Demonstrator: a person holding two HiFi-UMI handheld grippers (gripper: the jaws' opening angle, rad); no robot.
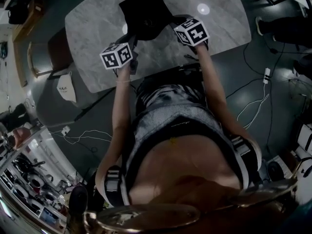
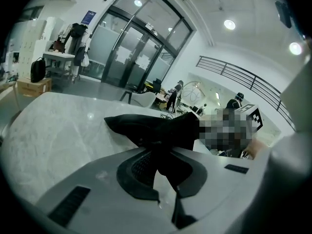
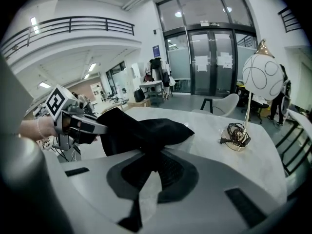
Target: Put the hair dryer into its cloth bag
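Head view is showing the left gripper [image 1: 131, 42] and the right gripper [image 1: 171, 27] each clamping an edge of the floppy black cloth bag [image 1: 142, 13], which is hanging between them over the grey marble table [image 1: 87, 33].

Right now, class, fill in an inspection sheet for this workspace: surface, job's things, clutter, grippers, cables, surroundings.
Surface: grey marble table.
Job's things: black cloth bag over the table; hair dryer not seen.
Clutter: globe lamp at the table's far end.
Grippers: left gripper and right gripper both shut on the bag.
Cables: lamp's coiled cord on the table; loose cables on the floor.
Surroundings: glass doors, balcony railing, people behind.
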